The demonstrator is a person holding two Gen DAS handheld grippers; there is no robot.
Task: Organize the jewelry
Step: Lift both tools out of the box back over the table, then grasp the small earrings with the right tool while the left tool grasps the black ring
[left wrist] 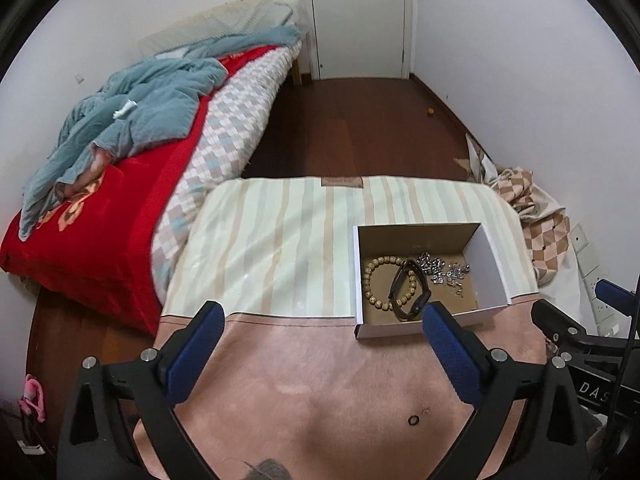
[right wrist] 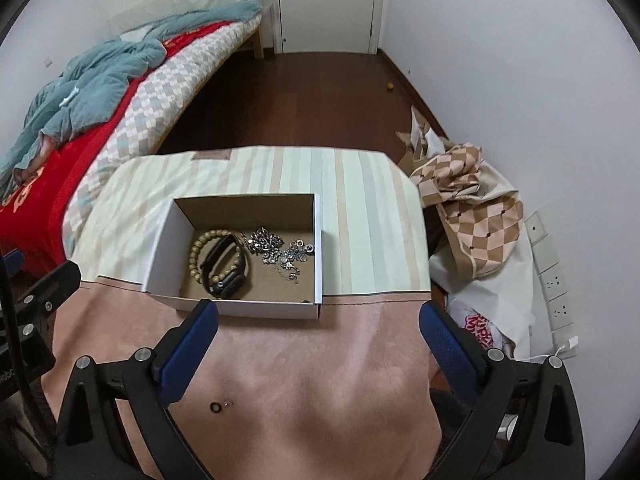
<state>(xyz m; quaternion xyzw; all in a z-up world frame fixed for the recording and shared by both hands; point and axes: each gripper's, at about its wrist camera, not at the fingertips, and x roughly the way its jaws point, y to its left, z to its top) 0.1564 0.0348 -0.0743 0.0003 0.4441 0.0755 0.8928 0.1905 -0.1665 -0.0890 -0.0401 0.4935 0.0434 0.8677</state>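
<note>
Both tools wide and empty; drop the right tool (right wrist: 318, 326) squarely over the small black ring (right wrist: 215, 407), pinch gently, carry to box (right wrist: 240, 308).

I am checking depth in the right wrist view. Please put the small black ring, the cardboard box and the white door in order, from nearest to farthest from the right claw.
1. Small black ring: on the pink cloth, beside the right claw's left finger.
2. Cardboard box: ahead on the table, slightly left.
3. White door: across the room, far wall.
</note>
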